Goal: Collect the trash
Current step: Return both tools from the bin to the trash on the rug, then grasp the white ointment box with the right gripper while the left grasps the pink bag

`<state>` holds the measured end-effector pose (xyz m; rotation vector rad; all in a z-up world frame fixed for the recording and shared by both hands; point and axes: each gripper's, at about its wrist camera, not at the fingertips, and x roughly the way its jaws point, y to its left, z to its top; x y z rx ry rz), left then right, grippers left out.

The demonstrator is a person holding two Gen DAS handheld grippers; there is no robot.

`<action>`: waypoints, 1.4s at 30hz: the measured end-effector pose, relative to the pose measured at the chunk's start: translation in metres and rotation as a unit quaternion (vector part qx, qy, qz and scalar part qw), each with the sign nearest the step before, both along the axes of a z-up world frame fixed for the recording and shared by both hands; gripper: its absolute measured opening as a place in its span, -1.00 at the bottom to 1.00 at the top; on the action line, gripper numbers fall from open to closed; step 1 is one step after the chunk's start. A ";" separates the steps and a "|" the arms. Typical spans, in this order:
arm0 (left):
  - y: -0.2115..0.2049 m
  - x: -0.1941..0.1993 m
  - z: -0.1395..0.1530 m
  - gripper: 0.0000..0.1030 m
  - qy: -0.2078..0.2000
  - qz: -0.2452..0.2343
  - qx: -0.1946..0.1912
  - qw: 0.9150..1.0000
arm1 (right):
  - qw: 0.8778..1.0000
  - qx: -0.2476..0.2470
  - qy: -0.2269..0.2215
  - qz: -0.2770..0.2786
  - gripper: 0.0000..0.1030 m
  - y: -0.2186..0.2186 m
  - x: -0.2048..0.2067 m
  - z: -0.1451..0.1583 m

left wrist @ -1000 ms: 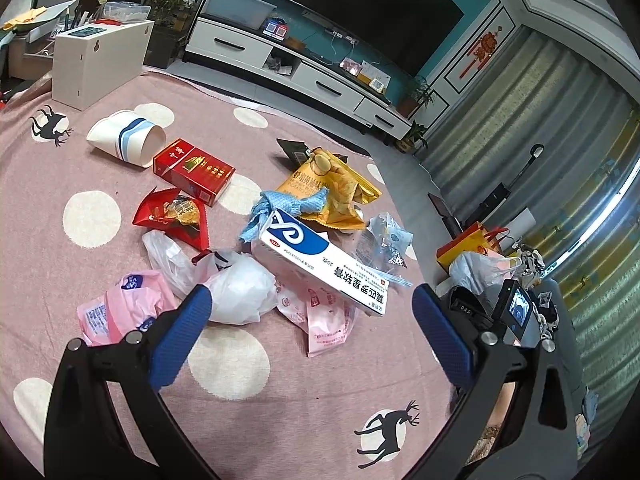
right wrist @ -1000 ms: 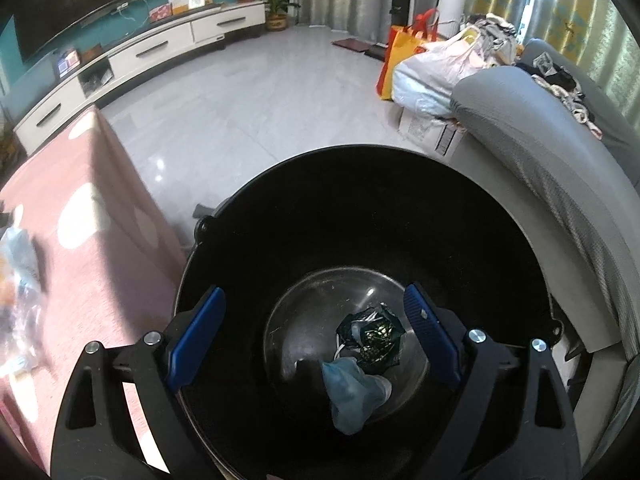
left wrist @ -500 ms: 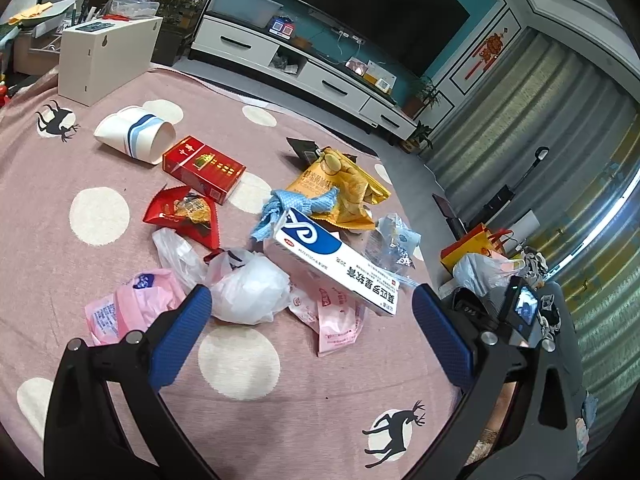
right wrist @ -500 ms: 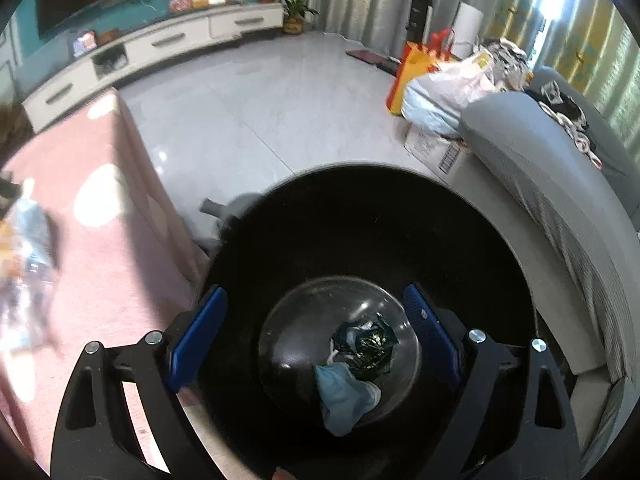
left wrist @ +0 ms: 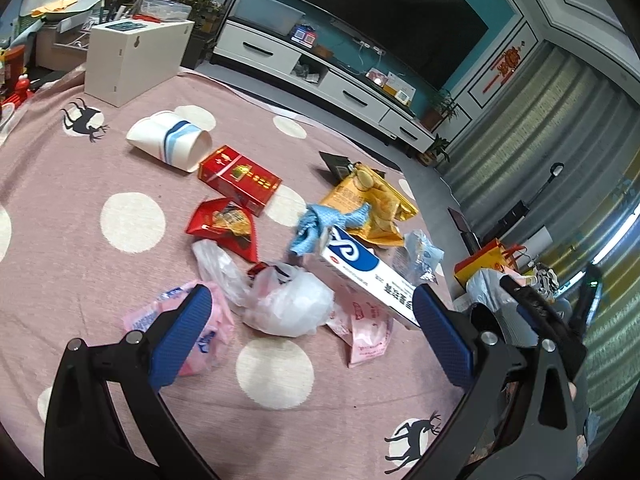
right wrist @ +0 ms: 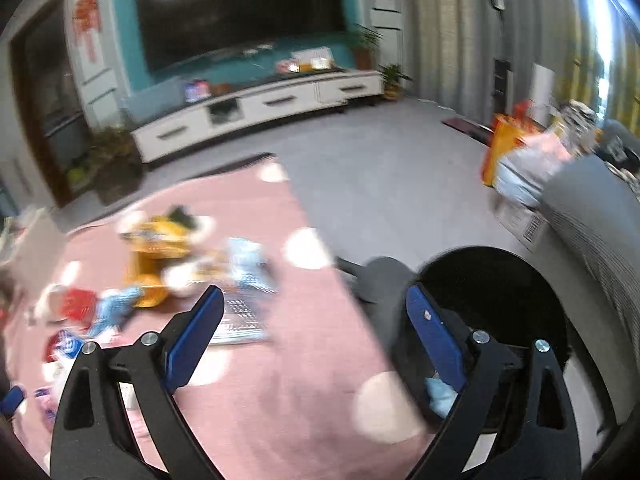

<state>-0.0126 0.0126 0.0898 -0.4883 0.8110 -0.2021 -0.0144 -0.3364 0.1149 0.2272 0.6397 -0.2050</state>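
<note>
Currently we see both grippers empty: left gripper (left wrist: pixel 308 336) fingers spread above the litter pile on the pink dotted counter (left wrist: pixel 80 184), near the crumpled white plastic bag (left wrist: pixel 290 304) and white-blue carton (left wrist: pixel 370 276). Right gripper (right wrist: pixel 312 328) fingers spread beside the round black bin (right wrist: pixel 516 292); that view is blurred.

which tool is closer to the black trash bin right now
Right. The right tool hangs open at the black trash bin rim; the left tool hovers open over the table's trash pile.

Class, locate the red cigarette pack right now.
In the left wrist view, the red cigarette pack lies on the pink cloth, between the tipped paper cup and red snack wrapper.
</note>
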 end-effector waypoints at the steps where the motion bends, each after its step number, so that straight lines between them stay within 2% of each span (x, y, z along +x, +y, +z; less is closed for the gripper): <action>1: 0.001 0.000 0.000 0.94 0.000 0.002 0.001 1.000 | 1.000 0.001 -0.002 0.012 0.78 0.007 -0.001 0.002; 5: 0.012 0.000 -0.001 0.94 0.003 0.015 0.008 1.000 | 0.996 0.012 -0.010 0.088 0.78 0.046 -0.002 0.013; 10: 0.024 0.001 -0.007 0.94 0.013 0.030 0.013 0.999 | 0.988 0.047 0.002 0.147 0.78 0.082 0.006 0.010; 16: 0.032 0.004 -0.012 0.94 0.021 0.042 0.029 0.998 | 0.986 0.023 0.014 0.165 0.78 0.112 0.018 -0.002; 27: 0.036 0.007 -0.020 0.94 0.035 0.047 0.045 0.997 | 0.980 0.023 0.061 0.190 0.78 0.138 0.030 -0.032; 42: 0.048 0.005 -0.028 0.94 0.051 0.058 0.048 0.996 | 0.975 0.046 0.077 0.203 0.78 0.138 0.029 -0.033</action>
